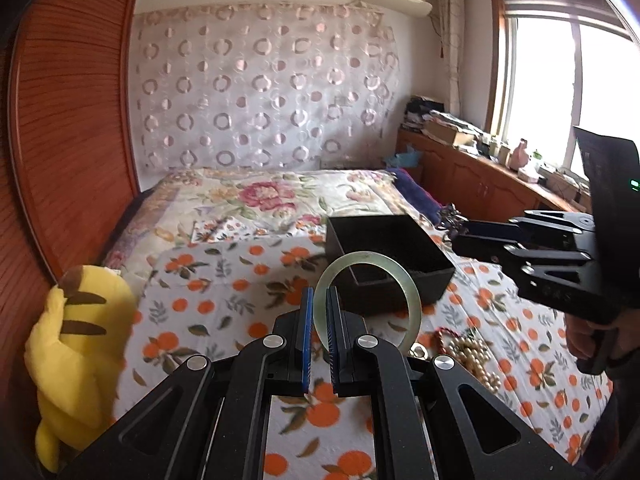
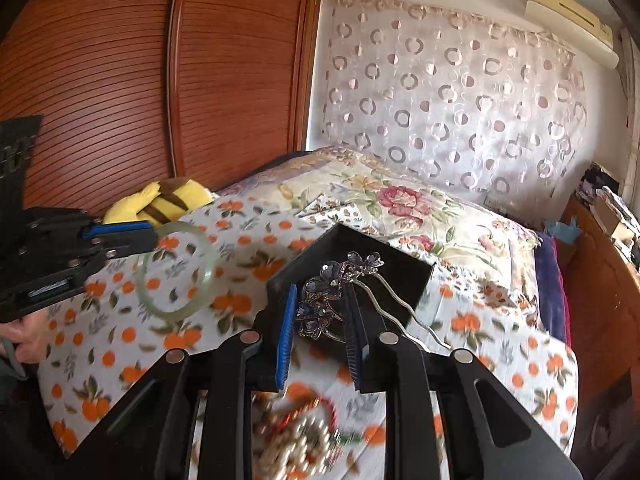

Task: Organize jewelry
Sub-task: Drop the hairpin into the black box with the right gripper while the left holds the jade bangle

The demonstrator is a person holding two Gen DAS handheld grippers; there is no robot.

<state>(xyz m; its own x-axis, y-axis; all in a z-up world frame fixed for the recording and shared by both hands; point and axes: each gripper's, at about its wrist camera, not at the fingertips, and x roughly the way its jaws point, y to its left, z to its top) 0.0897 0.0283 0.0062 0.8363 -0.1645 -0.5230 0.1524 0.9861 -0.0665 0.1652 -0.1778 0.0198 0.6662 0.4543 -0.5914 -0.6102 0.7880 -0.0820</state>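
Your left gripper [image 1: 320, 320] has its blue pads pinched tight on the rim of a pale green jade bangle [image 1: 368, 300], which stands upright above the fingertips in the left wrist view, clear of the orange-print bedspread [image 1: 224, 280]. Through the ring you see the black open box [image 1: 386, 258] sitting on the bed just beyond. Only this view shows the loose pile of pearl beads and a red cord [image 1: 468, 350] in sharp detail, lying on the spread to the right of the fingers. It also shows your right gripper [image 1: 466, 236] from the side, reaching in over the far right corner of the box with something dark and tangled at its tip, too small to make out here. A yellow striped plush toy [image 1: 76, 344] leans against the wooden wardrobe at left.

From the right wrist view that dark item becomes clear: your right gripper [image 2: 320, 316] is clamped narrowly on a purple rhinestone flower hairpin [image 2: 332, 292], its wavy silver prongs [image 2: 400, 312] trailing off to the right. The hairpin hangs in front of the black box [image 2: 404, 276], above its near edge. To the left you see the left gripper [image 2: 148, 236] holding the bangle [image 2: 176, 272] in the air over the spread. The bead pile [image 2: 304, 436] lies blurred beneath the fingers.
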